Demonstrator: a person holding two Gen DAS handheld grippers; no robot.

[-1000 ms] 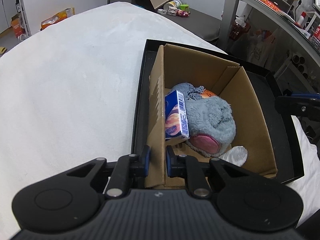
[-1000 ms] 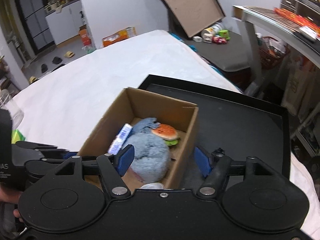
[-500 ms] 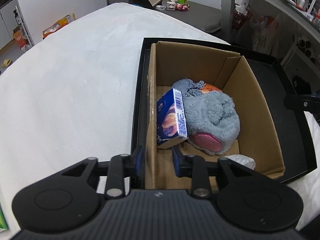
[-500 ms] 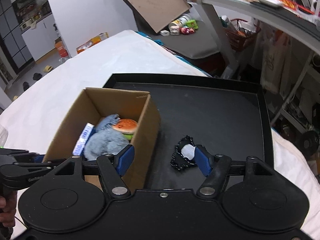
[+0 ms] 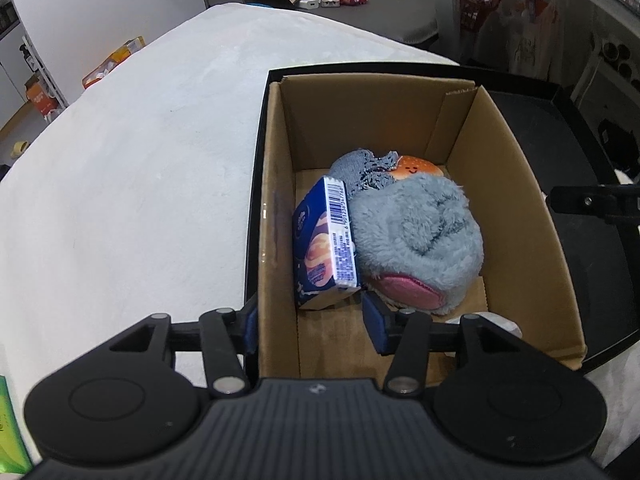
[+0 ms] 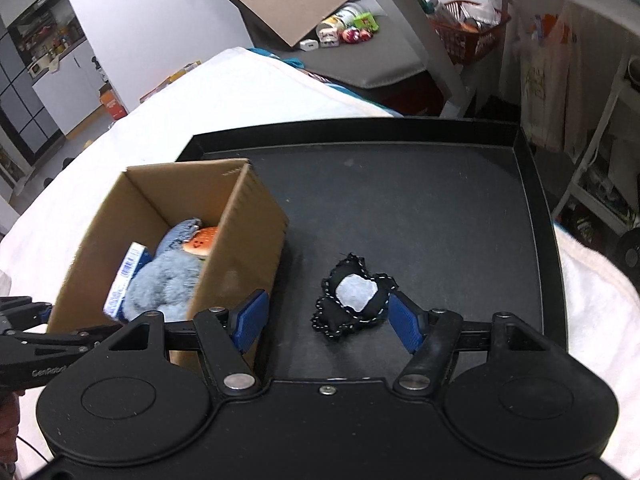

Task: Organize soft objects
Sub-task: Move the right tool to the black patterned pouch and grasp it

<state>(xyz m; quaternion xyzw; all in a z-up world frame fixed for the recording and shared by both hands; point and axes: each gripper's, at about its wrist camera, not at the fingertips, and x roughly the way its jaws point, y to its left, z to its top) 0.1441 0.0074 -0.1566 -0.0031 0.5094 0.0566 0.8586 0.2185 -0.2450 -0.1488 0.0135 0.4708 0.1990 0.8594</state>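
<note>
A cardboard box [image 5: 516, 216] stands at the left of a black tray [image 6: 440, 208]. It holds a fluffy grey plush [image 5: 416, 232], a burger toy [image 5: 416, 166], a denim piece [image 5: 360, 168], a blue carton [image 5: 324, 240] and a white item [image 5: 500, 322]. My left gripper [image 5: 312, 326] is open, its jaws straddling the box's near left wall. My right gripper [image 6: 326, 322] is open just in front of a black and white soft piece [image 6: 354, 296] lying on the tray, right of the box [image 6: 244, 248].
The tray lies on a white padded surface [image 5: 132, 168]. A metal table leg [image 6: 420, 36] and a grey bench with small toys [image 6: 352, 32] stand beyond. A green item [image 5: 10, 432] shows at the far left edge.
My left gripper has opened from a narrow grip on the box's left wall. My right gripper has swung right, from over the box to the black and white soft piece on the tray.
</note>
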